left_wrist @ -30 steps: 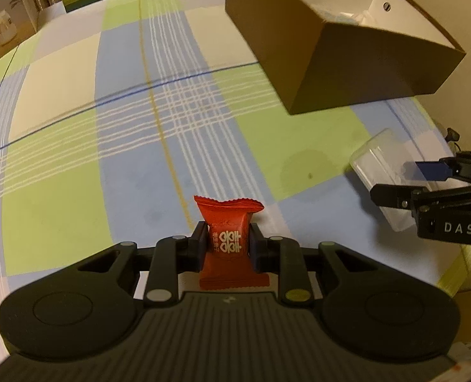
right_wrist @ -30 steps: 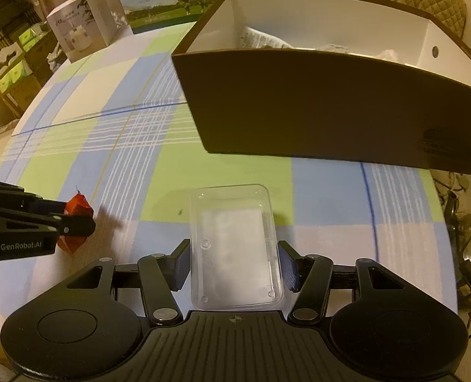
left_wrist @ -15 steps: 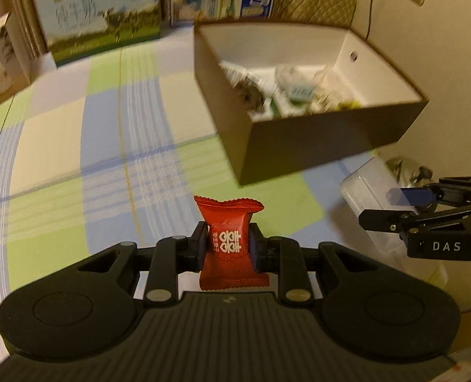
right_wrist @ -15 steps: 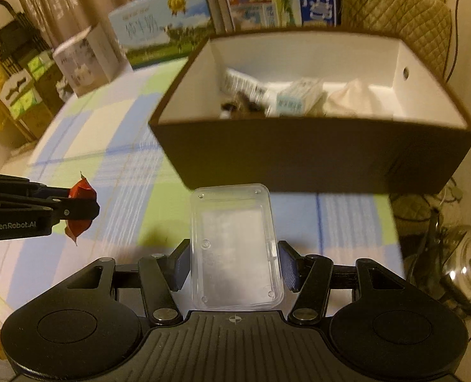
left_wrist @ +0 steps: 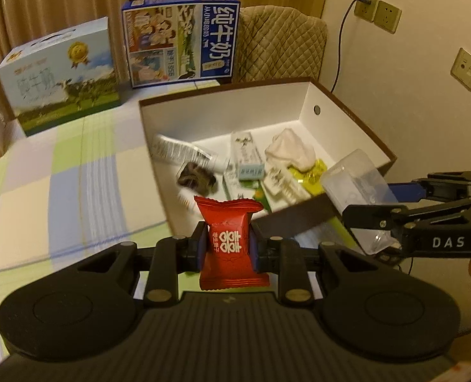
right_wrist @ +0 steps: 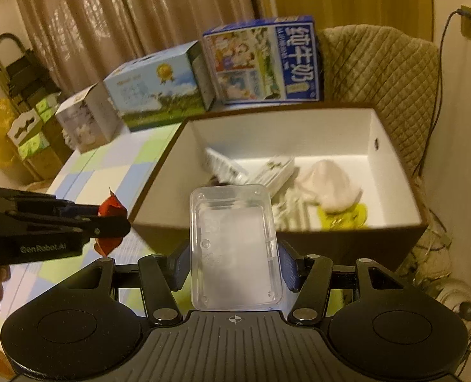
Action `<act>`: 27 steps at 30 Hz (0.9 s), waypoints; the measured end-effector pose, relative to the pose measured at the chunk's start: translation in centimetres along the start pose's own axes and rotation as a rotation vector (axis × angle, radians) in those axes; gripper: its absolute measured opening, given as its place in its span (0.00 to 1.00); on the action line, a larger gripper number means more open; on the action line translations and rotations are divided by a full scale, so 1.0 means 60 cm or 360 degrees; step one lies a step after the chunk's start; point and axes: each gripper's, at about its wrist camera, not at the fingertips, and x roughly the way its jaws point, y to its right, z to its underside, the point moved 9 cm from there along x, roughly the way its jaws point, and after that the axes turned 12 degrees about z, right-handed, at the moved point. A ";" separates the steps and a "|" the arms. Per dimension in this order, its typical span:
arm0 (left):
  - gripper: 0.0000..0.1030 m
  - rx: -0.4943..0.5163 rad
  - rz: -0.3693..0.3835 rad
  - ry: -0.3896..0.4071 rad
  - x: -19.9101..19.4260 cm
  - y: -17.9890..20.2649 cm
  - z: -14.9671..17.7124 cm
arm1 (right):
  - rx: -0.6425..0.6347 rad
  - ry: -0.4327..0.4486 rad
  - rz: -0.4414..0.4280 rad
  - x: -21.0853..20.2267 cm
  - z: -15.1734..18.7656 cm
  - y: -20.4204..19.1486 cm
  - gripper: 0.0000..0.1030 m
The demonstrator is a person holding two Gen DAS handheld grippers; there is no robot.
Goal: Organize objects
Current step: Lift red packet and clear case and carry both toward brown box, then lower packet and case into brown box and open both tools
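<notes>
Both lifted off the worktop (left_wrist: 60,172) toward the brown box (left_wrist: 356,121): left gripper (left_wrist: 227,248) clamping red candy packet (left_wrist: 232,242) upright, right gripper (right_wrist: 235,264) gripping clear plastic case (right_wrist: 235,248), long axis pointing far.

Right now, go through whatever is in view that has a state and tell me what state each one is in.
left gripper: shut on the red candy packet, held in the air.
right gripper: shut on the clear plastic case, lid closed, held in the air.
brown box: open, no lid, partly filled with small packets.
blue milk carton: closed, upright on the table.
</notes>
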 end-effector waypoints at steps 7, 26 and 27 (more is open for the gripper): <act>0.21 -0.0037 -0.0038 -0.0007 0.062 -0.003 -0.047 | -0.0003 0.0045 0.0040 0.032 -0.061 0.051 0.52; 0.21 -0.0143 -0.0121 -0.0109 0.192 -0.070 -0.132 | 0.0032 -0.0134 0.0128 0.224 -0.142 0.111 0.52; 0.21 -0.0141 -0.0121 -0.0112 0.196 -0.071 -0.134 | 0.0035 -0.0139 0.0124 0.231 -0.146 0.110 0.52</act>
